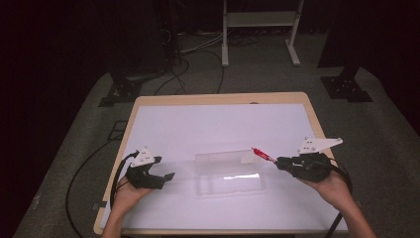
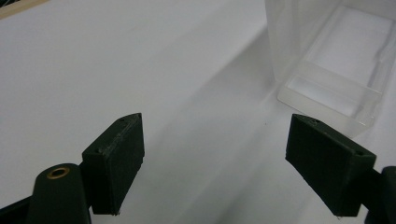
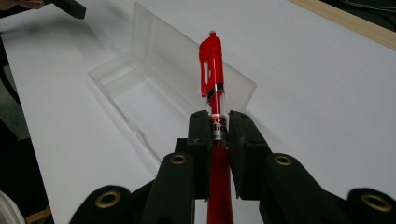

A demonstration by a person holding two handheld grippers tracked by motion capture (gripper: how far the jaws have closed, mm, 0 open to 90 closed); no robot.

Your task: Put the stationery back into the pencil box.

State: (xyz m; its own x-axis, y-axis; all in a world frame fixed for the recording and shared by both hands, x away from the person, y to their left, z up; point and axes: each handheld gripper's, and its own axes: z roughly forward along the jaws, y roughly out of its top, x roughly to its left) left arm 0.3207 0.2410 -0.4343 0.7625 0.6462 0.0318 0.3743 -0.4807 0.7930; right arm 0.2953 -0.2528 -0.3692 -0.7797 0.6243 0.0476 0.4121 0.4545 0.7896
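At the centre of the high view, a clear plastic case (image 1: 229,172) lies open on the white tabletop (image 1: 208,124). The right tool (image 1: 279,162) clamps a red pen (image 1: 263,154), its cap end seemingly just above the case's upper right corner. The left tool (image 1: 168,176), lower left, gapes wide and empty.

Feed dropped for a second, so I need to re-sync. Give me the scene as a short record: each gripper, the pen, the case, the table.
left gripper: open, holding nothing, just left of the case
right gripper: shut on the red pen
red pen: gripped at mid-barrel, clip end pointing toward the case
clear plastic case: open, lid standing up on its far side, tray holds nothing
table: white top with a wooden edge
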